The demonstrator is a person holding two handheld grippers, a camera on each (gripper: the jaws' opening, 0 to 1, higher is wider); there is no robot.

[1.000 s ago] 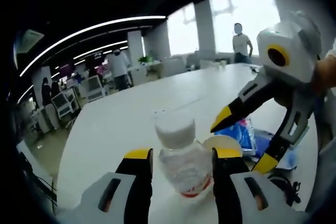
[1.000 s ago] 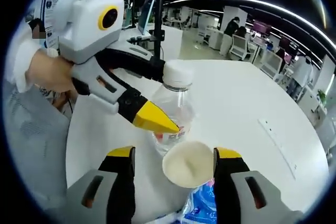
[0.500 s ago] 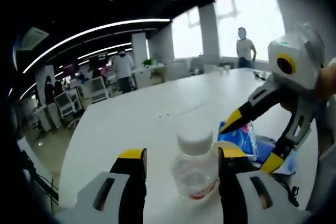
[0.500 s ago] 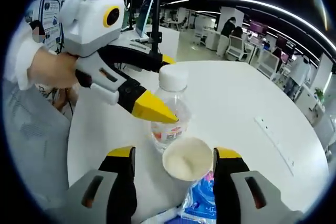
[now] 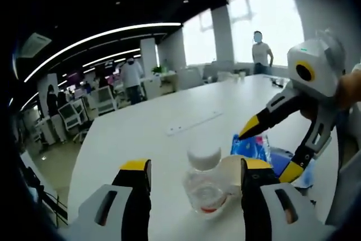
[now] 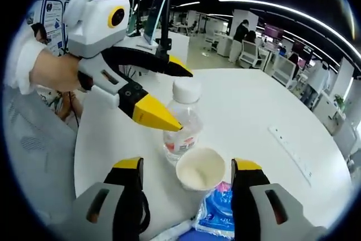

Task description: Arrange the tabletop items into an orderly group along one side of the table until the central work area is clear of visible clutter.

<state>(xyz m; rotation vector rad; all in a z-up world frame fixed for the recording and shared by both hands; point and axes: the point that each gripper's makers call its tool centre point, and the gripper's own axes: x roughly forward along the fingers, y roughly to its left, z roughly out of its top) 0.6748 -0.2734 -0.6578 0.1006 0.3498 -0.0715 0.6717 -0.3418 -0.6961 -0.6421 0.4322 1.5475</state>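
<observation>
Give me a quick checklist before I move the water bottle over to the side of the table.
1. Left gripper open around the bottle: ok.
2. Jaws touching the bottle: not ok, gaps both sides.
3. Bottle upright, cap on: ok.
4. Paper cup apart from the bottle: cannot tell, very close.
5. Right gripper open, cup between its jaws: ok.
6. Blue packet lies beside the cup: ok.

Left gripper view: close behind bottle [image 5: 205,187], facing windows.
Right gripper view: opposite side.
Shared: bottle [image 6: 181,122], cup [image 6: 199,169].
</observation>
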